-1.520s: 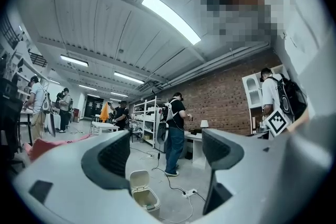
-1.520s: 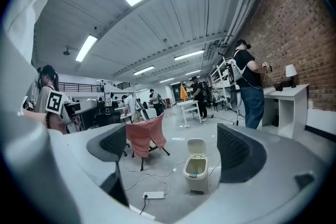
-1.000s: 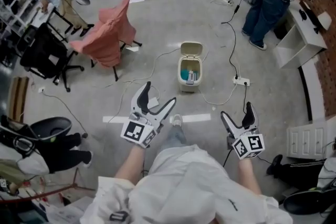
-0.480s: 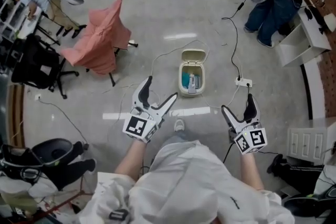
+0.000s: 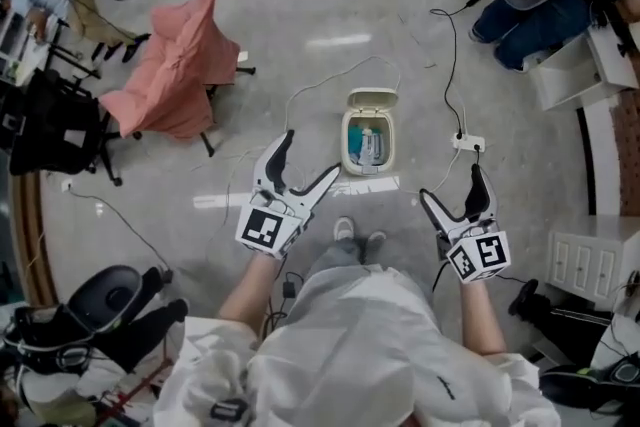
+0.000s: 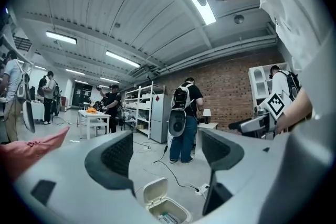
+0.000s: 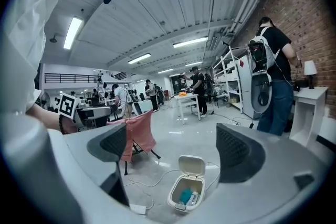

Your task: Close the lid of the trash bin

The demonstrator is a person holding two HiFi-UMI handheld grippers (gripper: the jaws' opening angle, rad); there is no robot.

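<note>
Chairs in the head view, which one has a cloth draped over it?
The chair left of the trash bin, under a pink cloth; the black chair beside it has none.

The trash bin [image 5: 346, 141] and its lid [image 5: 371, 101] are smooth cream plastic with a soft shine, the grey floor [image 5: 300, 15] looks hard, smooth and shiny, the pink cloth [image 5: 175, 75] is soft and matt, the brick wall [image 6: 226, 86] is rough, and the right gripper [image 5: 450, 183] is matt grey plastic.
</note>
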